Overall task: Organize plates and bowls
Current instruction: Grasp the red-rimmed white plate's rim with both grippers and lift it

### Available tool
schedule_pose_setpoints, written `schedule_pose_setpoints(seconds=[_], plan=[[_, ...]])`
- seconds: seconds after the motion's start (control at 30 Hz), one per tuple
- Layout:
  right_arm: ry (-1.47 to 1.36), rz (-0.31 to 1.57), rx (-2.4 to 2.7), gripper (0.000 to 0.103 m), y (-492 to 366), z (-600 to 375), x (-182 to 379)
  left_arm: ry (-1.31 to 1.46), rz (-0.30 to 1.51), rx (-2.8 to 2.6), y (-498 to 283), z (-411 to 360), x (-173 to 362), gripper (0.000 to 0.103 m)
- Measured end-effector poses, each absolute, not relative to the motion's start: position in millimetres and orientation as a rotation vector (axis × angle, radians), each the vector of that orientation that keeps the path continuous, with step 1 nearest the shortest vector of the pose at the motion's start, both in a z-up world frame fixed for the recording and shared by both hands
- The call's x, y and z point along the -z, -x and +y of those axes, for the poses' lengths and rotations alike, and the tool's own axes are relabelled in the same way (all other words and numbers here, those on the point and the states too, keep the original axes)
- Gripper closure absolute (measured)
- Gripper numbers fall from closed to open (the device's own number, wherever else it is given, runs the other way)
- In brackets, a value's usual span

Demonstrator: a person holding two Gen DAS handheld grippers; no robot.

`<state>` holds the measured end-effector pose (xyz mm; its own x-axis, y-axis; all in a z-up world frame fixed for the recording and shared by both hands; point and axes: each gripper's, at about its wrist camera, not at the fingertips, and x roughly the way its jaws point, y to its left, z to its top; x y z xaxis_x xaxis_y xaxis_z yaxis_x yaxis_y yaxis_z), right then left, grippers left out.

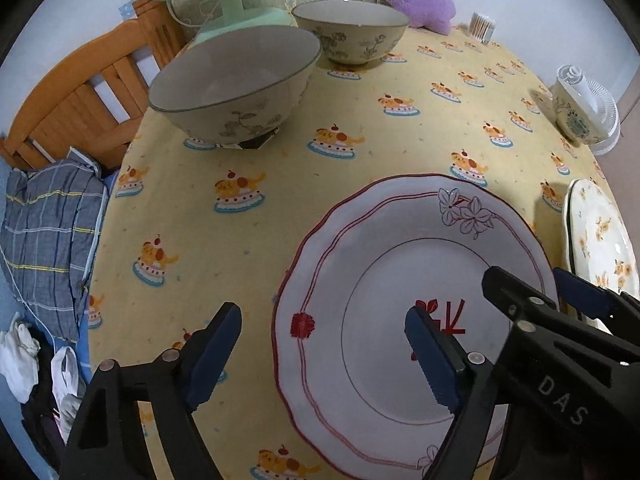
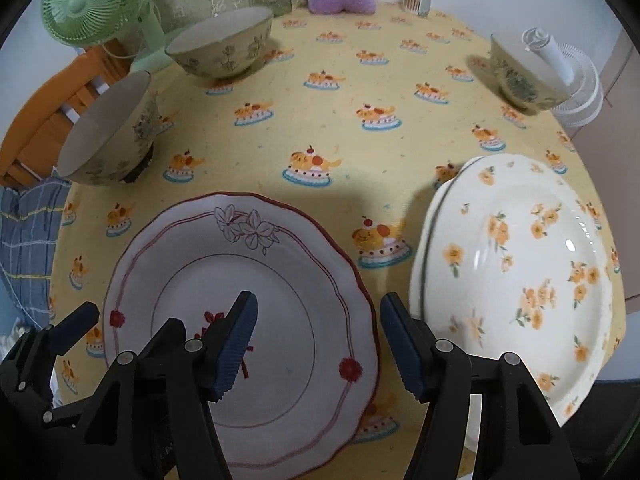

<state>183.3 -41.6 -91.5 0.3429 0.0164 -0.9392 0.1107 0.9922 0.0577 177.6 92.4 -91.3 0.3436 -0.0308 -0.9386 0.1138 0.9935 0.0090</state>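
Both claws, left gripper (image 1: pixel 320 356) and right gripper (image 2: pixel 318 344), open, holding nothing, over red-rimmed plate (image 2: pixel 280 280) at table's (image 2: pixel 360 80) near edge. Nothing stacked yet: flower plate (image 2: pixel 520 264) beside; bowls (image 2: pixel 224 48) far back.

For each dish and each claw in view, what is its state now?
Red-rimmed plate: flat on tablecloth, empty, not gripped.
Yellow-flower plate: on top of another plate.
Nearest bowl: tilted, propped on a dark object.
Far bowl: upright, empty.
Left claw: open.
Right claw: open.
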Motion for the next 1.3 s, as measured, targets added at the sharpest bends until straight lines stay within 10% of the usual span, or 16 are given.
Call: schedule_pose_setpoints(seconds=[1.3], plan=[[-0.128, 1.279, 0.009, 0.045, -175, -34, 104, -0.073, 1.242, 0.114, -164, 93, 87, 0.030]])
